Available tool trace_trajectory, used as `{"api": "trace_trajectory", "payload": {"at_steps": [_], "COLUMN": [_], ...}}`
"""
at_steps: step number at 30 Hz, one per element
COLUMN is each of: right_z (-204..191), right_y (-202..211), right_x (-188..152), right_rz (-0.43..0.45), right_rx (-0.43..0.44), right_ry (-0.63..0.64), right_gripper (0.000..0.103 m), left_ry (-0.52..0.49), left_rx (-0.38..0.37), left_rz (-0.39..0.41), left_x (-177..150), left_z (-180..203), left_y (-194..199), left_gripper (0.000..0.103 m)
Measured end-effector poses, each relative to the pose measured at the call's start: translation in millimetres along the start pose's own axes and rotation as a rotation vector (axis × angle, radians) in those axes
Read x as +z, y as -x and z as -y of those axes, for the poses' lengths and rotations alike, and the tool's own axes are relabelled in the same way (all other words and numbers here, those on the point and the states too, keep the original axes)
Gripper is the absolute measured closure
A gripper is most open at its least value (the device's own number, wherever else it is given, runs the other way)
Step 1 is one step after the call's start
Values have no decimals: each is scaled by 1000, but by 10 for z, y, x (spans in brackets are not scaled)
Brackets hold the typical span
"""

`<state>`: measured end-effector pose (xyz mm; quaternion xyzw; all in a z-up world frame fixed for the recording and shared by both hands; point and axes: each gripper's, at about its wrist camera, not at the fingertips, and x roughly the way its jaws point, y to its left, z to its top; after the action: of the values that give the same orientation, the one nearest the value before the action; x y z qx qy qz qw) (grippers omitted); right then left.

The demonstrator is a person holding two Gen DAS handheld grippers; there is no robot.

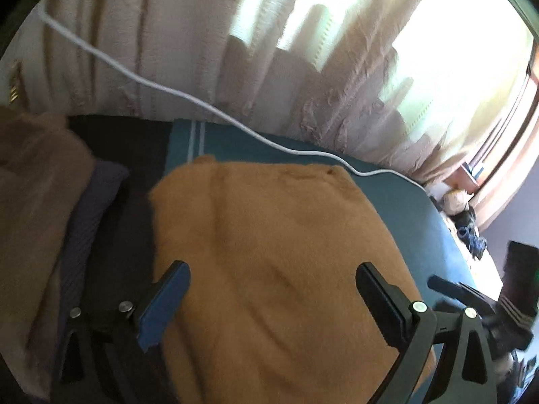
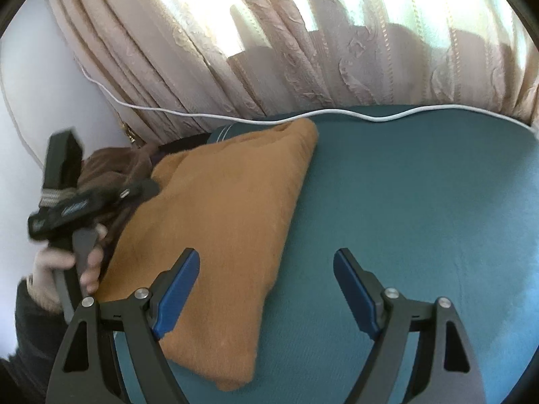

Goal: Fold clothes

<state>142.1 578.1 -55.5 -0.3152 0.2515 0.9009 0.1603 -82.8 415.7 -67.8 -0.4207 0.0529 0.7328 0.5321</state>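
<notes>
Right wrist view: the orange sweater (image 2: 215, 222) lies folded on the bed (image 2: 421, 202), left of the wide-apart right tool (image 2: 266, 269). The left tool (image 1: 273, 279), also spread apart, hangs right over it, so it is nearer.

Folded tan fleece garment (image 2: 215, 222), flat on the teal bedsheet (image 2: 404, 219).

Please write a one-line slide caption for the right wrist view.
Open right gripper above a folded orange garment on the teal sheet, white cable along the curtain.
</notes>
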Motion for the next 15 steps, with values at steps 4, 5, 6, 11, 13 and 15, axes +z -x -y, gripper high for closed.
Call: {"api": "trace_trajectory", "payload": {"at_steps": [4,5,6,11,13,15], "right_z": [80,99,110,130,141,175], "right_y": [-190,-239,-294,-550,-613,-690], "right_x": [109,135,153,238,258,275], "right_rz": [-48,-60,-70,-114,-120,-132], "right_rx": [75,93,104,180,195,219], "right_ry": [-53,-66,-76,-105,-112,-135], "right_gripper": [18,18,18,18,18,18], "left_ry": [-9,1,28,129,136,141], "left_rx": [99,105,79,-88,-137,-179], "left_rz": [-73,-93,-105,-148,-147,-152], "left_x": [-123,-144,-152,-162,-151,-135], "left_z": [-107,-144,-190,-383,-417,-439], "left_y": [-106,-140,-166,-287,-313,-328], "left_gripper": [1,1,1,1,1,1]}}
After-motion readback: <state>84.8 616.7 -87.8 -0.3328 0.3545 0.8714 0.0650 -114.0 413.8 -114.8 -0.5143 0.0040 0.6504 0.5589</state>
